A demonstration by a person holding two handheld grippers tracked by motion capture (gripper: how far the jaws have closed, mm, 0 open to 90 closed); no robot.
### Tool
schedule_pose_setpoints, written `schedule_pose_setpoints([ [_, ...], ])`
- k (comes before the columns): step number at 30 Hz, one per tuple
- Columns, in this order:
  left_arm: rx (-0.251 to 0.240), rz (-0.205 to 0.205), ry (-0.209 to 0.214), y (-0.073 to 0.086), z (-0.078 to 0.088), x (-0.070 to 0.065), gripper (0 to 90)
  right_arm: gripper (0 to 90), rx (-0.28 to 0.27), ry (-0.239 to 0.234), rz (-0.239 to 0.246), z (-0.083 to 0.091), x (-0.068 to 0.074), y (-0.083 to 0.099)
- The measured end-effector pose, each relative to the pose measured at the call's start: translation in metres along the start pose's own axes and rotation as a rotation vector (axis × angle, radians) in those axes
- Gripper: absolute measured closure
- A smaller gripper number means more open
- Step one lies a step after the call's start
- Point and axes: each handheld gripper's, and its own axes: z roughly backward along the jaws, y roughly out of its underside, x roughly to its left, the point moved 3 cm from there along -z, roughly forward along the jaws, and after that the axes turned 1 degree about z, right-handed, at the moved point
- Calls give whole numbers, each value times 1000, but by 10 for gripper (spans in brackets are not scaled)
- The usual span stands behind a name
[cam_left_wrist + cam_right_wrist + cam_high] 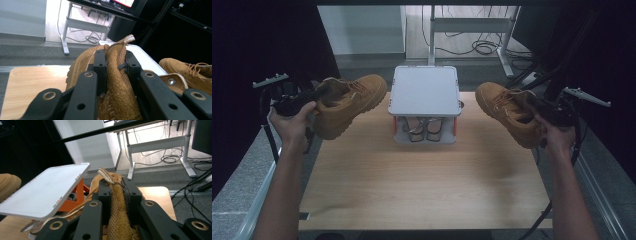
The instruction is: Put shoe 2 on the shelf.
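— What's each hand got there?

— A tan work boot apiece. The left tongs [319,94] are pinching the collar of the left boot [349,102]; in the left gripper view you can see the black jaws pressed on either side of the mesh-lined collar [117,67], nothing slack between them. The right tongs [532,103] are doing the same to the right boot [507,111], jaws clamped on its padded collar [116,192] with the pull tab sticking up above them.

— Where do the boots sit against that white shoe rack [425,90] in the middle?

— Neither is resting on anything. The left boot hangs in the air just beside the rack's left edge, toe pointing toward it and tipped upward. The right boot hangs near the rack's right edge, toe toward the rack as well, heel down toward the person's right hand [557,137]. Both are above the wooden tabletop [422,185], not touching it.

— Anything in the rack?

— A pair of shoes [424,129] tucked on the lower level under the white top plate, between orange posts. Too dim to tell more.
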Motion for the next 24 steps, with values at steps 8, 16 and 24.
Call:
schedule_pose_setpoints([
  [8, -15, -1, 16, -7, -1, -9, 762, 790, -29, -5, 15, 5, 12, -15],
  [16, -29, -10, 23, -17, -5, -19, 762, 790, -53, -24, 16, 6, 29, -31],
  [24, -34, 2, 39, -20, -16, -29, 761, 790, -76, -48, 11, -1, 50, -42],
])
